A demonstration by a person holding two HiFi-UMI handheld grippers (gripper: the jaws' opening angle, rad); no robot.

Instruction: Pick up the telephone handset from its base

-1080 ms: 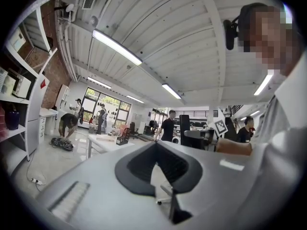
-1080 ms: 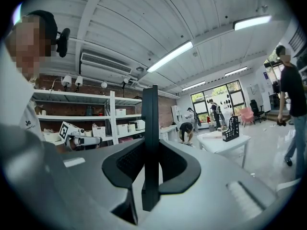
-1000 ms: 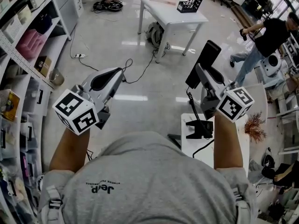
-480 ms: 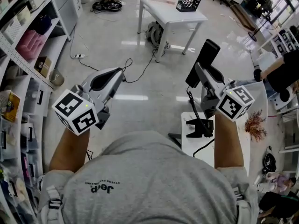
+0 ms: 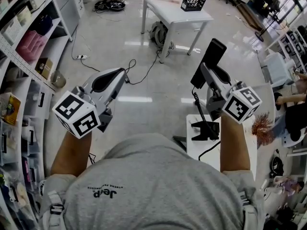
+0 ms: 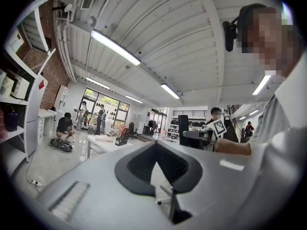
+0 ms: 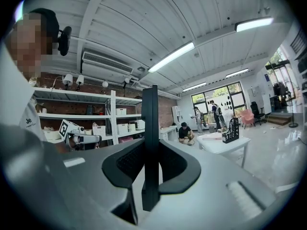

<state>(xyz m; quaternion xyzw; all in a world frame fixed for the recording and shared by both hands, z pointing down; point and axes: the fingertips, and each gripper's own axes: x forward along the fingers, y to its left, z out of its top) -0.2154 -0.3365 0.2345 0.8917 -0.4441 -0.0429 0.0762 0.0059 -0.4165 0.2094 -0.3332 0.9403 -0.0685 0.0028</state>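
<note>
My right gripper (image 5: 203, 74) is shut on the black telephone handset (image 5: 209, 63), which it holds upright in the air above the floor. In the right gripper view the handset (image 7: 149, 128) stands as a thin dark bar clamped between the two black pads (image 7: 125, 163). A cord (image 5: 196, 104) hangs from the handset down to the black base (image 5: 205, 131) on a small white table (image 5: 240, 150). My left gripper (image 5: 123, 74) is held level at the left, its tips together with nothing between them; the left gripper view (image 6: 156, 145) shows the same.
A white table (image 5: 175, 14) with a black rack (image 5: 195, 1) stands ahead. Shelving (image 5: 24, 56) lines the left side. Cables (image 5: 139, 75) trail over the glossy floor. A reddish dried plant (image 5: 261, 126) sits beside the small table. People stand far off.
Both grippers and the handset have kept still. A person in dark clothes at the right edge has walked out of the head view.
</note>
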